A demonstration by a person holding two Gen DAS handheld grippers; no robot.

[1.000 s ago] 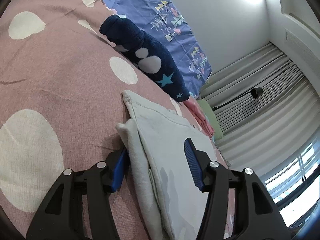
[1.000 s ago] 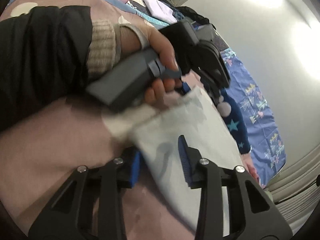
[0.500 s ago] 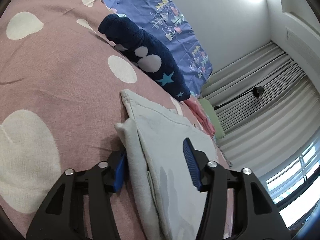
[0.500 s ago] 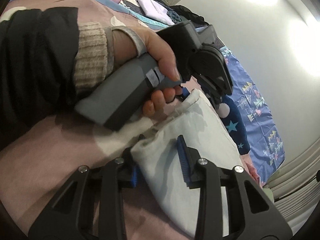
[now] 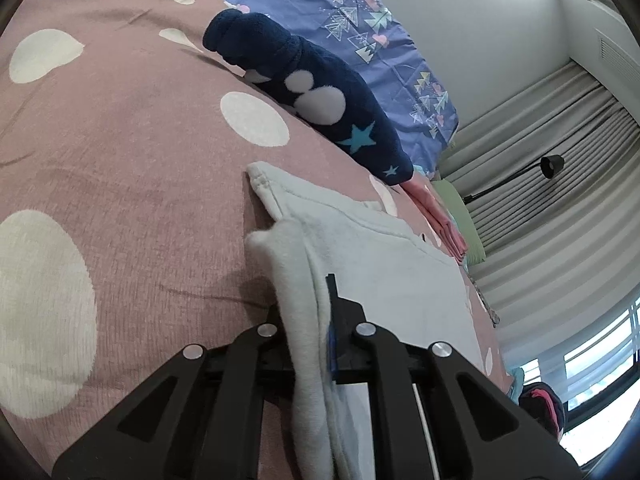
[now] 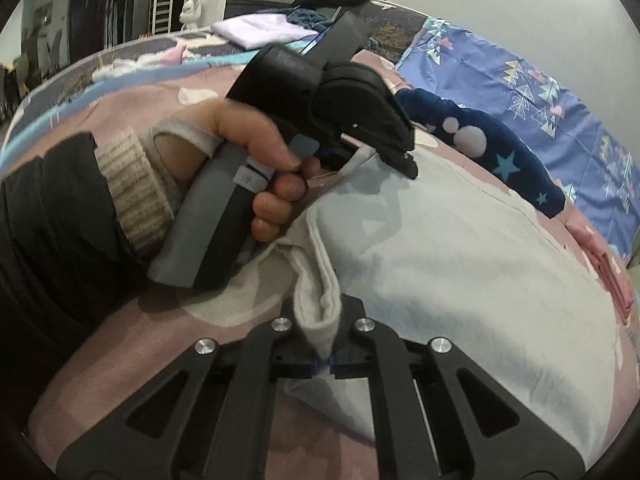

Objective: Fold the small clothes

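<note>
A pale grey-white small garment point(image 5: 384, 256) lies folded on the pink bedspread with white spots point(image 5: 120, 152). My left gripper point(image 5: 310, 320) is shut on the garment's near edge, the cloth pinched between its jaws. In the right wrist view the same garment point(image 6: 460, 248) fills the right side. My right gripper point(image 6: 326, 344) is shut on a bunched edge of it. The left gripper point(image 6: 384, 148) also shows there, held by a hand and clamped on the garment's far corner.
A dark navy fleece garment with stars point(image 5: 320, 100) lies beyond the pale one. A blue patterned sheet point(image 5: 360, 28) lies behind it. Folded pink cloth point(image 5: 440, 216) sits at the bed's far edge. Curtains and a lamp stand to the right.
Both grippers have gone from open around the garment's edge to shut on it. The right wrist view has swung to show more of the garment.
</note>
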